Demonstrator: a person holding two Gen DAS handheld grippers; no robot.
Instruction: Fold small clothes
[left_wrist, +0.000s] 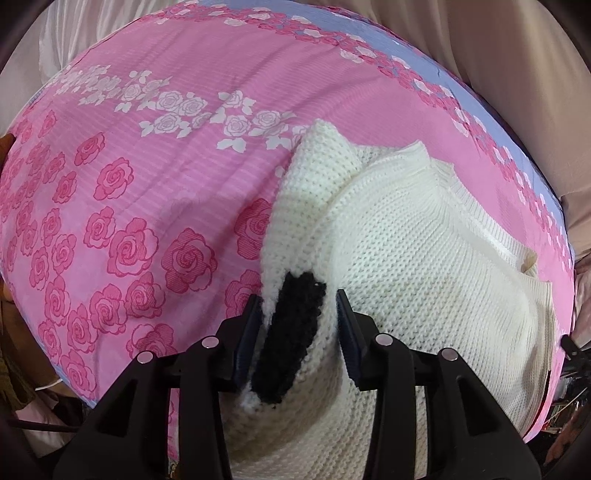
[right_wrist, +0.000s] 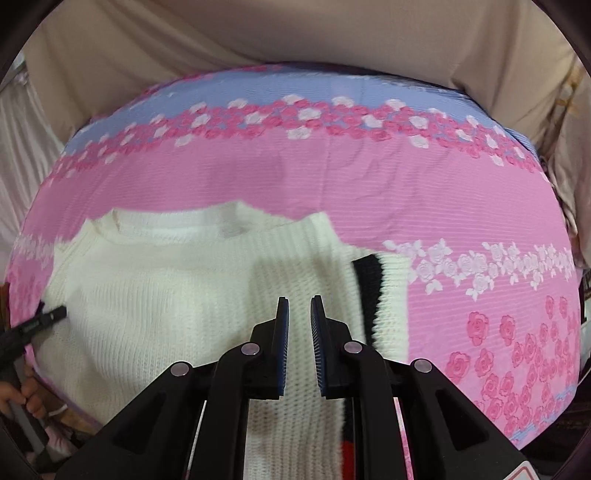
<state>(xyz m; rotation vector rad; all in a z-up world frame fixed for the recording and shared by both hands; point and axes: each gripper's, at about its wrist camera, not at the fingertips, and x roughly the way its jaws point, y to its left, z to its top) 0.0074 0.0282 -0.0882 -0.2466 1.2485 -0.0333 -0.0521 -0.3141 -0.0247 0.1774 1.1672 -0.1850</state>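
Because the white sweater (left_wrist: 424, 258) needs folding on the pink bed (left_wrist: 166, 166), left tool (left_wrist: 299, 301) gapes around its black-striped cuff (left_wrist: 291, 325); right tool (right_wrist: 299, 306) hovers, nearly closed, gripping nothing.

One cream knit sweater (left_wrist: 424, 258) lies on one pink rose-print bedsheet (left_wrist: 166, 177), and it is the only garment. It carries one black stripe (left_wrist: 291, 325) on a sleeve. Two handheld grippers are here: the left gripper (left_wrist: 300, 304) and the right gripper (right_wrist: 300, 306), each with two fingers. One beige curtain (right_wrist: 258, 33) hangs behind.
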